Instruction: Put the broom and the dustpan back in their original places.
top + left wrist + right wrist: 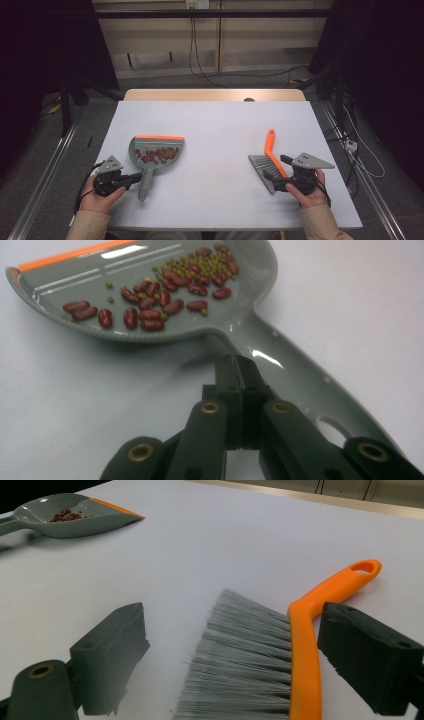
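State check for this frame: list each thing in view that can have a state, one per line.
Dustpan: flat on the table, loaded with beans.
Beans: red and small green ones, all inside the pan.
Brush: lying flat on the table, bristles and orange back between the open jaws.
Left gripper: jaws shut, empty, tips beside the dustpan handle.
Right gripper: jaws open, not gripping.
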The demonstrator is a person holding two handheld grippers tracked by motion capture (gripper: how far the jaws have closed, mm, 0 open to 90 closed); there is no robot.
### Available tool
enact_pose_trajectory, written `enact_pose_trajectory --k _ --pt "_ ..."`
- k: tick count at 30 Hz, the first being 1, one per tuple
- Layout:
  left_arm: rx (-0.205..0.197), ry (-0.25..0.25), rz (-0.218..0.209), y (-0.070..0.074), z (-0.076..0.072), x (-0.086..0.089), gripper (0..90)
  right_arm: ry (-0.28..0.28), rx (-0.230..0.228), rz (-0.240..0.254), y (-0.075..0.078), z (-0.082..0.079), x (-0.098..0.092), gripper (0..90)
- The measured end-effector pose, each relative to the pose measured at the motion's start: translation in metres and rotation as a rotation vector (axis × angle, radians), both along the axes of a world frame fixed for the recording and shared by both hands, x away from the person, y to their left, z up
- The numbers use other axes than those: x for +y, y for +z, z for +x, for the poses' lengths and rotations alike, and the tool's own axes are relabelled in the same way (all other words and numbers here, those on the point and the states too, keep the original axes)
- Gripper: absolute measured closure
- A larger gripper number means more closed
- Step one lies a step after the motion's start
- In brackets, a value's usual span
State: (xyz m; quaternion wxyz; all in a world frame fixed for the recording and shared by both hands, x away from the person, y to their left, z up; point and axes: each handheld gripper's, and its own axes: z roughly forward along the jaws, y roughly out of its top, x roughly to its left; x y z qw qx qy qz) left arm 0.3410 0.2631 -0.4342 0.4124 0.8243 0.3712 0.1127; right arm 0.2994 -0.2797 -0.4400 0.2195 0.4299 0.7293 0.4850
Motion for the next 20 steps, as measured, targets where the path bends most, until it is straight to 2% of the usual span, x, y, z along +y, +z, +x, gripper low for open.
enact_pose_trajectory --k 1,2,4,6,8,10,12,15,20 --pt "-0.015 0.013 -0.018 0.002 0.0 0.001 88.7 -0.001 -0.002 0.003 0.0 0.0 0.0 11.9" --pt "-0.043 0.024 -0.028 0.005 0.0 0.004 80.1 -0.001 -0.005 0.003 0.0 0.0 0.0 11.9" --pt "-0.096 0.041 -0.095 0.011 0.0 0.006 62.2 -0.006 -0.008 0.006 0.001 -0.001 0.0 11.9" --pt "-0.134 0.043 -0.193 0.016 0.001 0.007 40.4 -0.004 -0.011 0.014 0.0 -0.001 0.0 11.9" --pt "-0.177 0.041 -0.262 0.019 0.002 0.005 31.7 -0.01 -0.011 0.023 0.0 -0.003 0.0 11.9" --pt "-0.205 0.037 -0.302 0.02 0.003 0.002 18.0 -0.007 -0.014 0.019 0.0 -0.004 0.002 11.9" --pt "-0.229 0.028 -0.327 0.02 0.004 -0.001 15.7 -0.006 -0.011 0.028 -0.001 -0.006 0.003 11.9" --pt "-0.261 0.031 -0.325 0.021 0.005 -0.004 11.0 -0.002 -0.006 0.028 -0.002 -0.007 0.002 11.9" --pt "-0.25 0.029 -0.315 0.02 0.007 -0.003 9.8 -0.008 -0.008 0.032 -0.003 -0.008 0.001 11.9"
